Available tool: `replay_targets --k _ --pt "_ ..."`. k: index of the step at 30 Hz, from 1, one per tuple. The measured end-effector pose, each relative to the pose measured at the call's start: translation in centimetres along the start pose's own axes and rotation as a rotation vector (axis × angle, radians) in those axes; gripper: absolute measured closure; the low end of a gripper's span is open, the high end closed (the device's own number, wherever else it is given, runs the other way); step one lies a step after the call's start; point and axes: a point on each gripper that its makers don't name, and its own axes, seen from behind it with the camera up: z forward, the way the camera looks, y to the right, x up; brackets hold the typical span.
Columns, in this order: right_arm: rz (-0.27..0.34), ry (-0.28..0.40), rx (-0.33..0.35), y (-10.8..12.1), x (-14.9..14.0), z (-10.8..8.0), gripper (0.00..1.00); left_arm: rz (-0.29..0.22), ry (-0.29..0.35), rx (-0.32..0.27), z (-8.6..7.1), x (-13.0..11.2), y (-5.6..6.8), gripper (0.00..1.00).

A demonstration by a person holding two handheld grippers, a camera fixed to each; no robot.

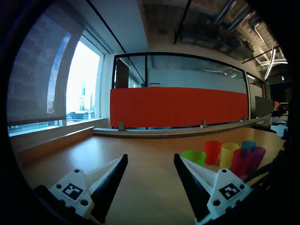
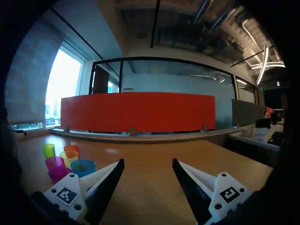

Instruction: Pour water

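Left gripper (image 1: 150, 156) wide open, empty, above wood table (image 1: 123, 144). Right gripper (image 2: 148, 161) likewise spread, nothing held. Coloured cups (image 1: 228, 155) bunched on table: mid-right in left gripper view, lower left in right gripper view.

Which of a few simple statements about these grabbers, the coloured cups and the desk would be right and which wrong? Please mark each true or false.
1. The left gripper and the right gripper are both open, with nothing between their fingers. True.
2. The green cup is clamped in the left gripper. False: it stands free on the table, beyond the fingers.
3. The cups stand upright in a close group on a wooden table. True.
4. The long panel along the far edge of the table is blue. False: it is red-orange.
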Motion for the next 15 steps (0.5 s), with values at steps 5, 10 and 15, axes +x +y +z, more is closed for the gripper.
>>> replay_targets --k 5,10,15 --pt "-0.001 0.000 0.000 -0.01 0.02 0.02 0.01 0.000 0.000 0.001 -0.01 0.03 0.04 0.09" --pt "-0.002 0.002 -0.002 0.06 0.00 0.01 0.01 0.000 0.000 0.000 -0.01 0.10 0.02 0.09" --pt "-0.012 -0.002 -0.008 0.27 -0.05 0.13 0.01 -0.002 0.000 0.001 0.02 0.03 0.03 0.09"
